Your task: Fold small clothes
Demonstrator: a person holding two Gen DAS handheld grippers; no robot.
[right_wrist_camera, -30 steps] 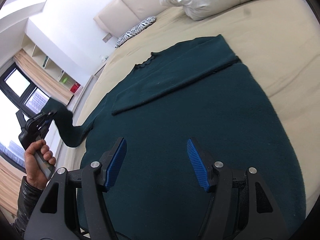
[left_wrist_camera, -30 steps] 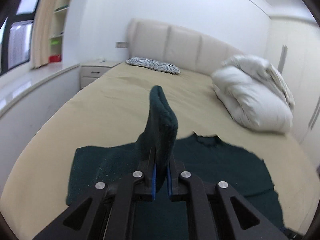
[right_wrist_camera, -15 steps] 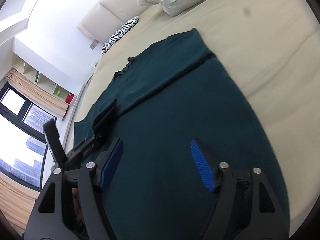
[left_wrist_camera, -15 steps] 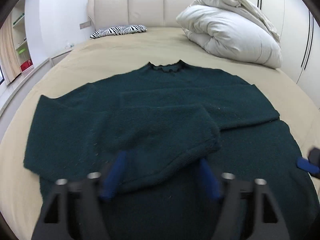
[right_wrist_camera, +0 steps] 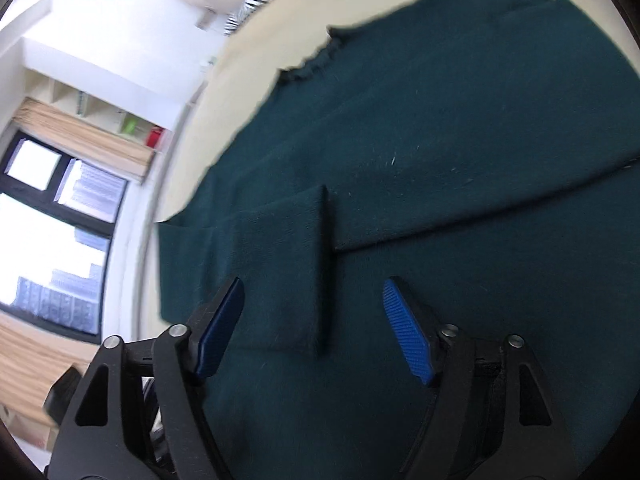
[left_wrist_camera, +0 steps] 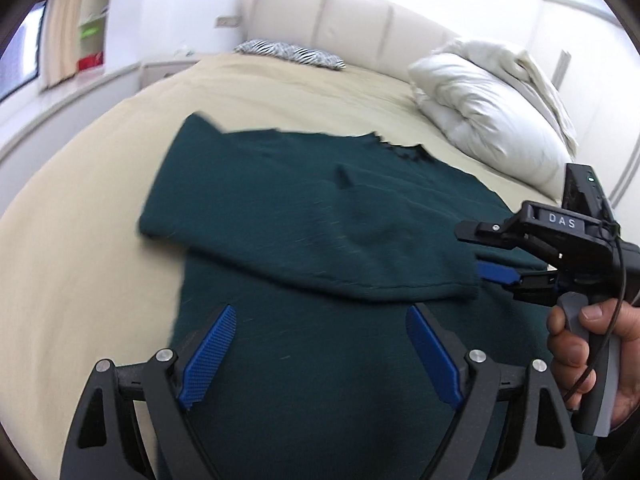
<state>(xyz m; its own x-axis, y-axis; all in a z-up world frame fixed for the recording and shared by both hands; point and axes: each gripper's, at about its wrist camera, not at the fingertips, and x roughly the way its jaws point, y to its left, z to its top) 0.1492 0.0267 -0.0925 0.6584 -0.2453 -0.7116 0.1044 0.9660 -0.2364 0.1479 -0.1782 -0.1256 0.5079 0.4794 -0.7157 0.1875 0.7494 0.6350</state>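
A dark green sweater [left_wrist_camera: 320,240] lies spread flat on the tan bed [left_wrist_camera: 100,200], its frilled neckline [left_wrist_camera: 400,152] pointing to about one o'clock in the left wrist view, toward the headboard [left_wrist_camera: 340,12]. One sleeve [left_wrist_camera: 312,236] is folded across the chest, running from the nine o'clock shoulder edge over to a cuff [left_wrist_camera: 460,280] at about three o'clock.

The left gripper [left_wrist_camera: 320,352] hovers over the lower body of the sweater, its blue pads [left_wrist_camera: 208,360] spread wide with nothing between them. The right gripper [left_wrist_camera: 496,272] comes in from three o'clock in that view, held by the right hand [left_wrist_camera: 588,352], one blue pad just beside the cuff. In its own view the right gripper [right_wrist_camera: 312,332] is likewise spread apart and empty, and the folded cuff's edge [right_wrist_camera: 324,272] sits between its fingers at twelve o'clock.

Bare sheet shows all along the sweater's nine o'clock side and beyond the neckline. A crumpled white duvet [left_wrist_camera: 492,108] sits at two o'clock, well apart from the neckline, and a zebra-striped pillow [left_wrist_camera: 288,50] lies at twelve o'clock against the headboard. The bed's left edge runs beside a pale ledge [left_wrist_camera: 60,96] under the window [right_wrist_camera: 52,240].
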